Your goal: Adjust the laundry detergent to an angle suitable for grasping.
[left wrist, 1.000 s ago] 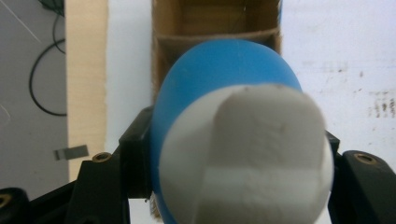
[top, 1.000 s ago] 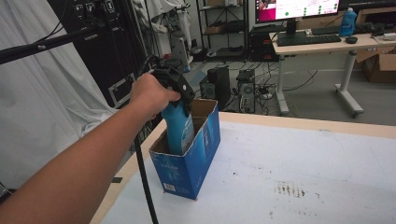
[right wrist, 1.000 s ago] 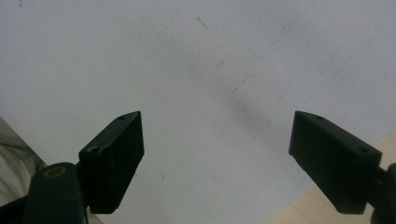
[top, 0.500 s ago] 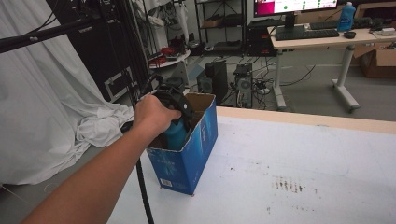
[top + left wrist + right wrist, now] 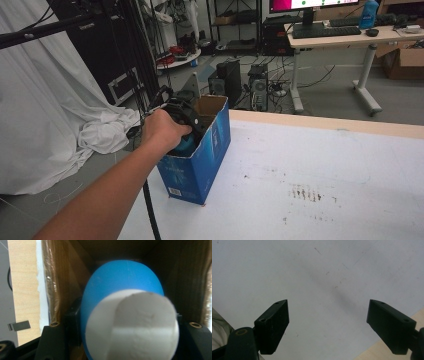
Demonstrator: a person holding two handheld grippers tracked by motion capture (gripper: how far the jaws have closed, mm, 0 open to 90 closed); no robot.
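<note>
Evidently the left gripper is clamped around a blue bottle with a white cap, lowered into the blue cardboard box at centre-left of the high view. Smooth, rigid plastic, probably slippery; mid-body holds best. The right gripper hangs with jaws spread, empty, over the white table.

From the high view I looked forward and down across the table. My left gripper view peered closely into the blue box (shared with the high view); the right faced bare tabletop.
</note>
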